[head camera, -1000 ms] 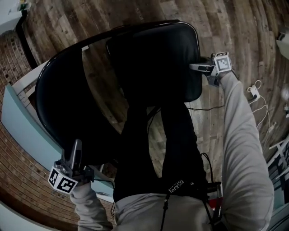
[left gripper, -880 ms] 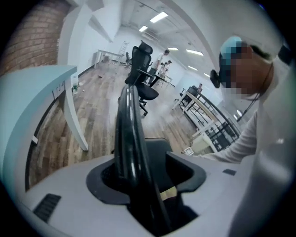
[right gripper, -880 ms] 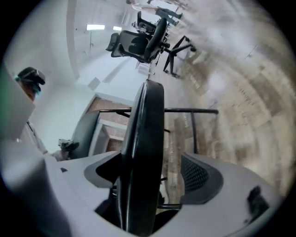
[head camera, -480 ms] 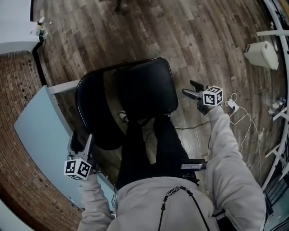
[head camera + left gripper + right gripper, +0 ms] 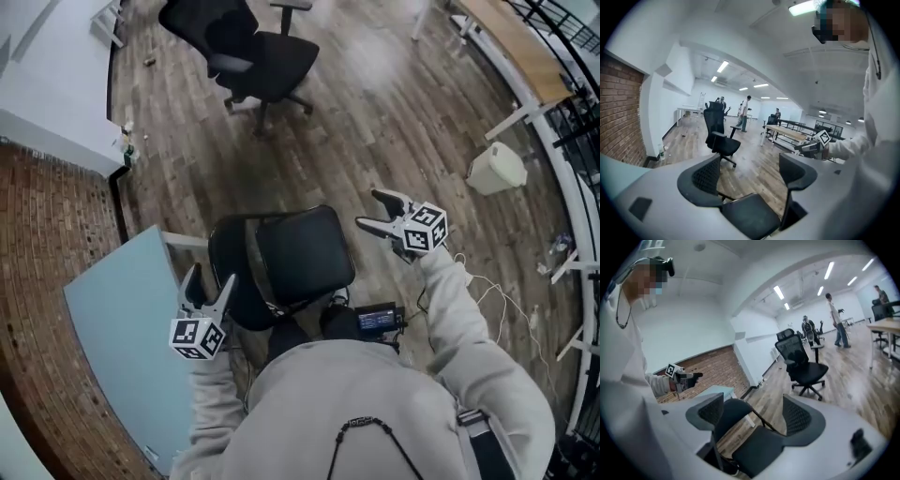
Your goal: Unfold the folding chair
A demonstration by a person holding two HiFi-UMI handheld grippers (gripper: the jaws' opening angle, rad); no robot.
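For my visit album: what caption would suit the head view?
Person stands over the unfolded black folding chair, left gripper and right gripper both open and clear of it.

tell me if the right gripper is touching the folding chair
Apart. In the head view the right gripper hangs open beside the folding chair, with wood floor showing between its jaw tips and the chair.

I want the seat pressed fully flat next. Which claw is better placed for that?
Probably the right. The right claw is open beside the seat of the folding chair, with only bare floor between. The left claw, also open, sits behind the backrest.
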